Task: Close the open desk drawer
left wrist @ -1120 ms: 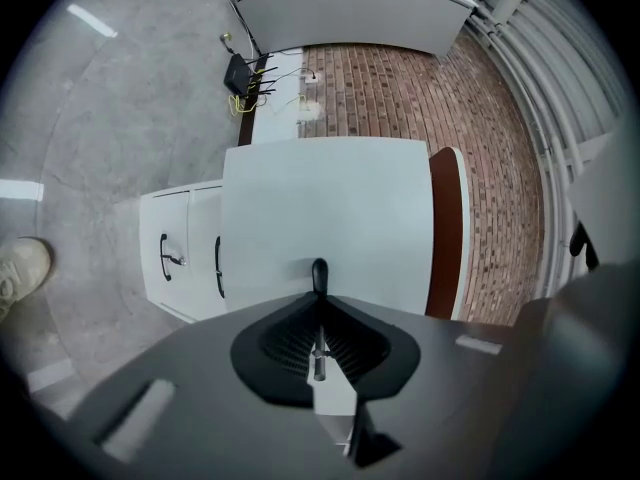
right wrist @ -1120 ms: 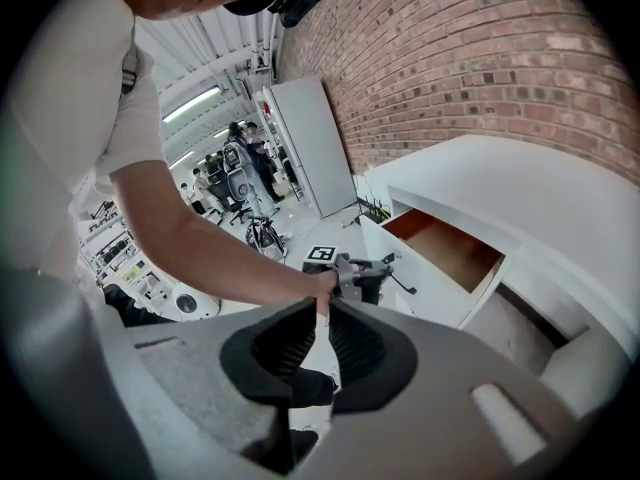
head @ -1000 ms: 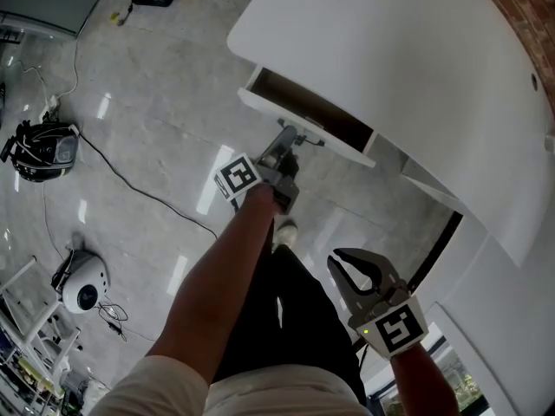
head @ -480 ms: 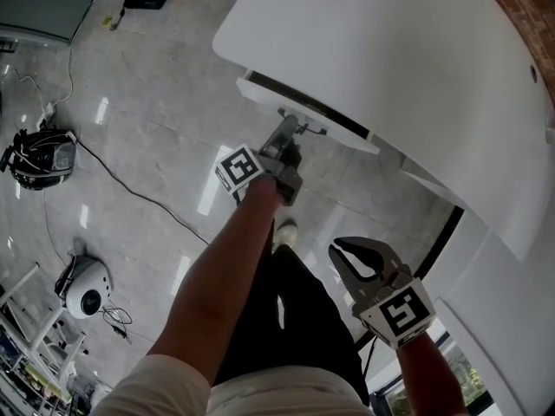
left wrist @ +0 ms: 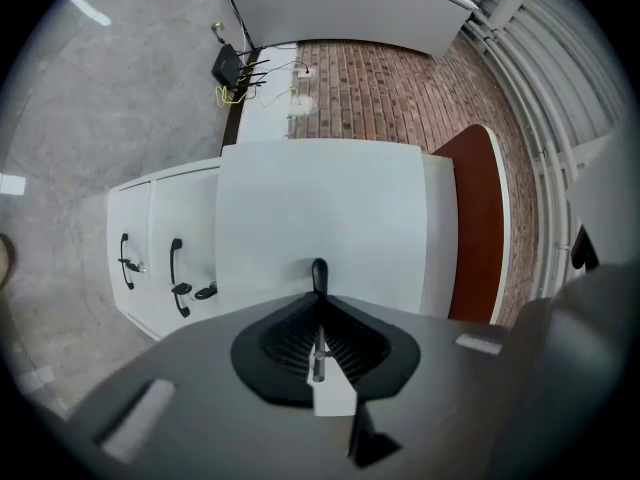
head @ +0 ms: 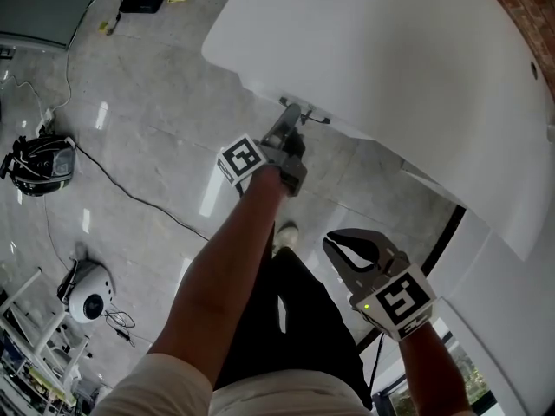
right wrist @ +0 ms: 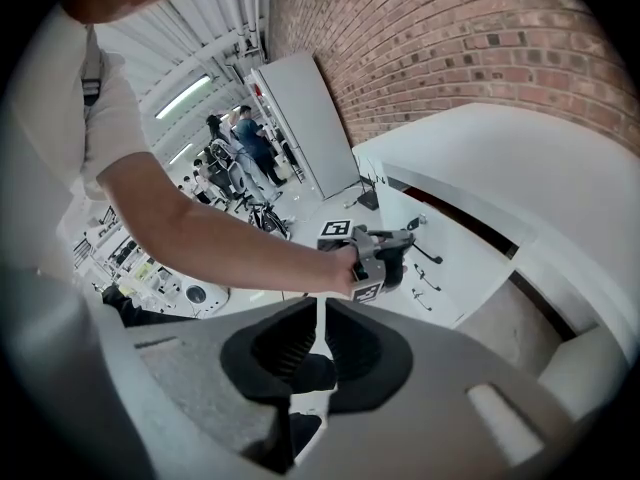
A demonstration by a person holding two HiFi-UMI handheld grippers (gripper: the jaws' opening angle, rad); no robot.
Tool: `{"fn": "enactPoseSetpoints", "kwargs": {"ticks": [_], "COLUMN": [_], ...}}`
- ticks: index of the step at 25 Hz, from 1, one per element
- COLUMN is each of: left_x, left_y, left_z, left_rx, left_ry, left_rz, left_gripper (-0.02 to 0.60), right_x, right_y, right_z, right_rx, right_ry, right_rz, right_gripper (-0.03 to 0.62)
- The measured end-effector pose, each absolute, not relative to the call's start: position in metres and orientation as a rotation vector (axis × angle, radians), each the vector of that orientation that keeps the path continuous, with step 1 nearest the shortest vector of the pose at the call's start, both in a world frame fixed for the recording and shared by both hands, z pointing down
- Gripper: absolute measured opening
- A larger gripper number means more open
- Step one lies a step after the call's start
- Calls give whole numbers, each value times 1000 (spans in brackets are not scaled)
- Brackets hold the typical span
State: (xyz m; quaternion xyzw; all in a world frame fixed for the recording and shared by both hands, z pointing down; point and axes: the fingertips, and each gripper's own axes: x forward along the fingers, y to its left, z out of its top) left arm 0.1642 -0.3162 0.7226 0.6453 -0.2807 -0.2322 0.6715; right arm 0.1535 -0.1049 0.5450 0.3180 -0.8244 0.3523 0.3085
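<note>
white desk (head: 390, 50), its drawer (left wrist: 320, 208) tucked in under the desk top, the front panel straight ahead of the left gripper (head: 289, 118). that gripper is clamped on the drawer's thin handle (left wrist: 318, 270), pointing level at the desk. the right gripper (head: 334, 248) hangs closed and empty, well apart from the desk drawer.

Surface (head: 390, 50): upper right of the head view, above the floor (head: 156, 111). Drawer handle (head: 308, 114): below the surface's near edge, between the jaws of the left tool (head: 293, 121). Right tool (head: 340, 248): nearer the person, right of the left arm, apart from the surface. Helmet-like item (head: 39, 159) and round device (head: 85, 291): on the floor, far left, with a cable (head: 130, 189) running beside them.
</note>
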Motion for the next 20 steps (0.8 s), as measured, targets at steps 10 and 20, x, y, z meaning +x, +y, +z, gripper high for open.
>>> {"fn": "enactPoseSetpoints", "kwargs": {"ticks": [10, 20], "left_x": [175, 185], "left_y": [-335, -349], "left_z": [720, 724], "left_rx": [1467, 1477], "left_ry": [-648, -650], "left_rz": [-563, -559], "left_gripper": [21, 21], "right_x": [160, 159], "right_y": [-90, -71], "right_z": [555, 561], "right_rx": [827, 821], "right_ry": [-2148, -2126], "right_rz": [960, 992], "right_gripper": [26, 26]}}
